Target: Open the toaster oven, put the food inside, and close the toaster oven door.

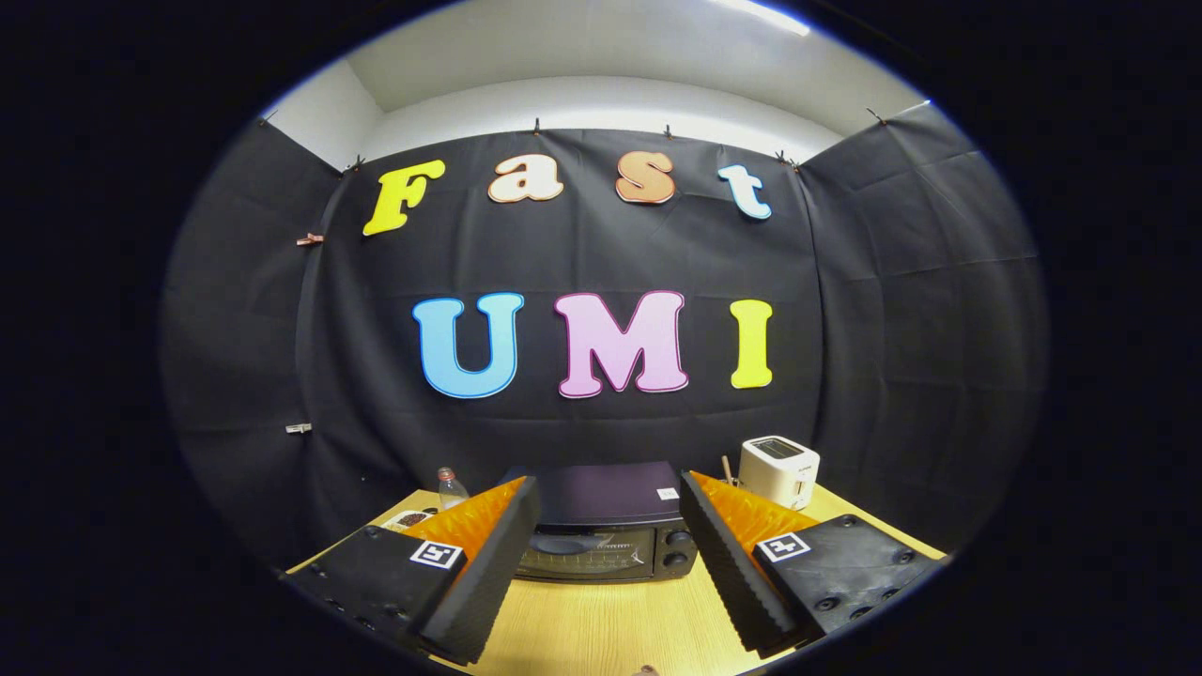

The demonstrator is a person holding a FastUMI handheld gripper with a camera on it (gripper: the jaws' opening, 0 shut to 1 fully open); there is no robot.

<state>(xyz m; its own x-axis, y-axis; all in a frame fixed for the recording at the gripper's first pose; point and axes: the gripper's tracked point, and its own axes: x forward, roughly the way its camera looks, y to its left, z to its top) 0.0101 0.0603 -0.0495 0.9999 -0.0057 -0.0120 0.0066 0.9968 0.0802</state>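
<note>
My camera rides just behind my two fingers (535, 526) and looks forward along them, level over the wooden table (610, 620) toward the booth's back wall, taking in the ceiling above. My fingers stand spread apart, and the toaster oven (606, 526) sits straight ahead between and beyond them, near but not close up, its door facing me. A white toaster (778, 469) stands farther back, beyond my right finger.

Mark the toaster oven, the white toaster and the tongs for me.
toaster oven (601, 549): gripper view, on its closed glass door, beyond the open fingers.
white toaster (778, 472): gripper view, on its front face, behind the oven's knob side.
tongs (606, 627): gripper view, midway between the two spread fingertips, nothing held.
</note>
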